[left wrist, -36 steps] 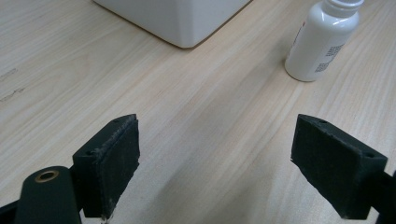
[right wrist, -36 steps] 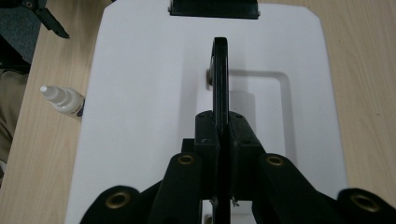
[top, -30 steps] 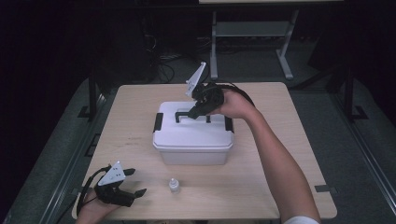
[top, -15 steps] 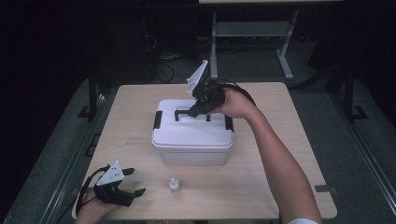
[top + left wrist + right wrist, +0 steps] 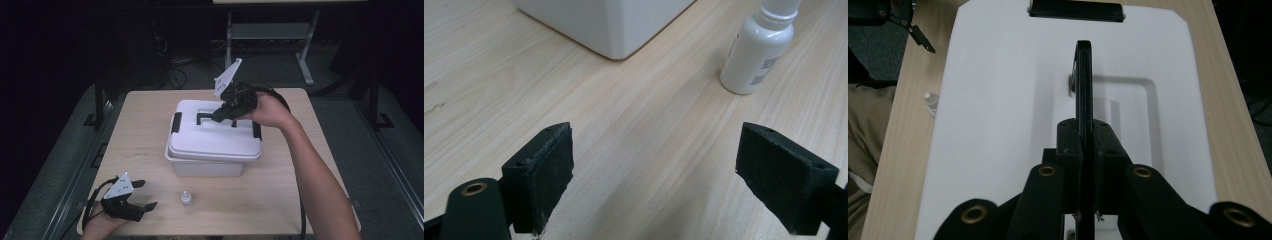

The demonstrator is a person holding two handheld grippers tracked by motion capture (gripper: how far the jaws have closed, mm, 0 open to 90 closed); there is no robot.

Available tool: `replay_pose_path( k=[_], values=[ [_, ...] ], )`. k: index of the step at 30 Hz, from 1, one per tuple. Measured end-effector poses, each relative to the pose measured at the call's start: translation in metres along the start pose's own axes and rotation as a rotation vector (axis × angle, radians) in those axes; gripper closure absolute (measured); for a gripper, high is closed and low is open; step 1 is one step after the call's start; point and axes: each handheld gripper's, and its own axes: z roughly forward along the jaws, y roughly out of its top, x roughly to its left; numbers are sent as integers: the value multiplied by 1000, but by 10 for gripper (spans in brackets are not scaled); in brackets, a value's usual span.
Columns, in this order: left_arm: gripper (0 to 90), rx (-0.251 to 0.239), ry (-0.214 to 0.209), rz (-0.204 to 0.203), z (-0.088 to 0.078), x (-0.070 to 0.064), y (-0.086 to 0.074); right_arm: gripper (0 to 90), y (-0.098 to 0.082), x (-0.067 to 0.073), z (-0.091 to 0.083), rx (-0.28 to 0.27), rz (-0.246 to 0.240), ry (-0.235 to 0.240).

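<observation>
white box (image 5: 212, 142) with black handle (image 5: 1083, 75) and latches, white bottle (image 5: 758, 55), seemingly pale wood-grain table (image 5: 145, 145).

Open tongs (image 5: 654, 165) over table (image 5: 634, 130), facing bottle (image 5: 759, 50) and box (image 5: 609, 20).

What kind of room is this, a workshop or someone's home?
Probably a lab or recording studio: a lone wooden table amid dark surroundings, cables on the floor behind, and a metal-framed bench beyond.

My left gripper (image 5: 142, 195) has bare worktop (image 5: 280, 200) ahead; the bottle (image 5: 186, 198) and box (image 5: 212, 145) block further right.
</observation>
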Motion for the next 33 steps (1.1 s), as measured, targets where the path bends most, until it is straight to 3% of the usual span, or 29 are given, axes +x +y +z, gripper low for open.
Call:
replay_pose_path(
  k=[10,18,33],
  values=[
    [152,-12,7,4,-2,-1,1,836,-18,7,-26,-5,18,-44],
    [152,-29,14,10,-2,-2,3,836,-34,11,-34,-4,39,-58],
    [152,-3,-4,16,3,-4,3,836,-73,24,-60,-1,98,-92]
  ],
)
